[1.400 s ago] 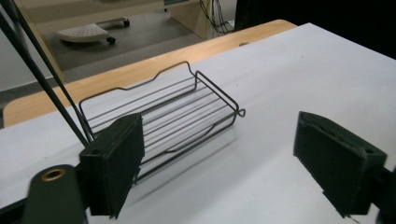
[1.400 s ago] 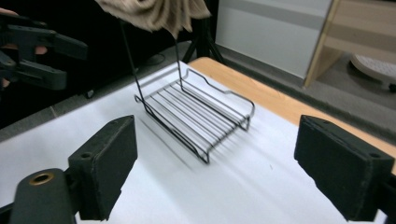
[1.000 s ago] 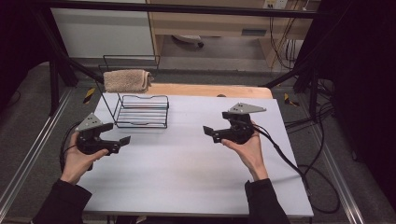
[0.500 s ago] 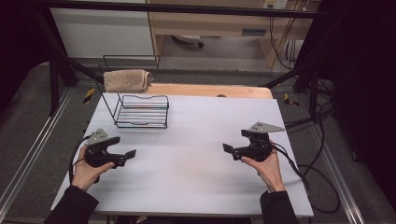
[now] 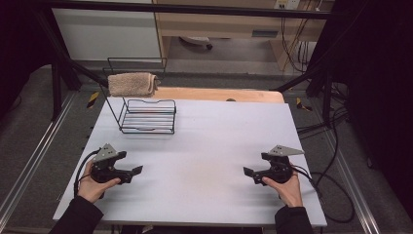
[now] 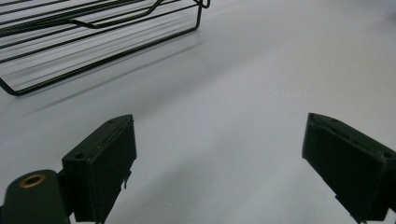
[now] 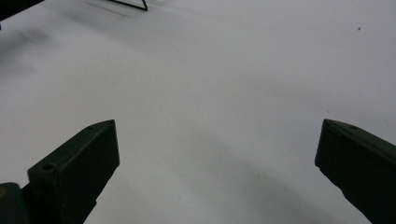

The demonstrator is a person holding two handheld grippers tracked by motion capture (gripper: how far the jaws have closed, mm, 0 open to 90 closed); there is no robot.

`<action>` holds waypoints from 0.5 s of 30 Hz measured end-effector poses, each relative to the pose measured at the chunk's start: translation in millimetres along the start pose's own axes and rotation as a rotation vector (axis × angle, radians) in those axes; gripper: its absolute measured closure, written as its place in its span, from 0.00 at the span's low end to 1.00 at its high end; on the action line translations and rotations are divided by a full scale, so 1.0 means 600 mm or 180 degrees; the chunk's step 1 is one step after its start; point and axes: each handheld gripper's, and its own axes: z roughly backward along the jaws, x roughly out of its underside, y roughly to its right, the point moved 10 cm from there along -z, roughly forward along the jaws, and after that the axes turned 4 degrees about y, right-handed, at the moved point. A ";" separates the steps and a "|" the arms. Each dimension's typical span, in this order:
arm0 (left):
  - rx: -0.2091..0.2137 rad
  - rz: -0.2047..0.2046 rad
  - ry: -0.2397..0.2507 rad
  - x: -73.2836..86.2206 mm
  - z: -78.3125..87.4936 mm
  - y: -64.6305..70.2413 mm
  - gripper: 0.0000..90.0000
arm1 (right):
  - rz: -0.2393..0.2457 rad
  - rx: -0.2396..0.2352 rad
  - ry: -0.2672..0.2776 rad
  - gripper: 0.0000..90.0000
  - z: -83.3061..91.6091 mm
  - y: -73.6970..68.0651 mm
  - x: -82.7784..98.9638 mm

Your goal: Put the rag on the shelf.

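My left gripper (image 5: pixel 134 173) rests low over the near left part of the white table (image 5: pixel 214 141), held by a hand, its jaws pointing right. In the left gripper view its gripper (image 6: pixel 219 163) stands wide open with bare tabletop between the fingers. My right gripper (image 5: pixel 249 173) sits at the near right, jaws pointing left toward the other one. The right gripper view shows its gripper (image 7: pixel 217 163) wide open over bare table. A black wire rack (image 5: pixel 147 116) stands at the far left of the table, and a folded beige towel (image 5: pixel 132 83) hangs on its tall back frame.
A wooden board (image 5: pixel 219 94) lies along the table's far edge. Cables (image 5: pixel 331 195) trail off the right side to the floor. Black frame posts (image 5: pixel 58 73) stand at the far left and right. The wire rack's corner (image 6: pixel 93 42) lies just ahead of the left gripper.
Both grippers have drawn back toward the near edge and apart, from the table's middle to its near left and near right. Both stay open.
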 end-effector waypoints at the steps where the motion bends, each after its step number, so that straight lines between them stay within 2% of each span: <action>1: 0.0005 0.0008 -0.0001 0.002 -0.001 0.001 0.11 | -0.0022 0.0004 -0.0024 0.01 0.002 0.002 0.006; 9: -0.0007 -0.0083 -0.0075 0.023 -0.003 0.008 0.09 | -0.0087 0.0000 -0.0018 0.01 0.015 0.013 0.031; 15: 0.0019 -0.0093 -0.0096 0.032 -0.004 0.011 0.09 | -0.0139 0.0011 -0.0039 0.01 0.021 0.015 0.042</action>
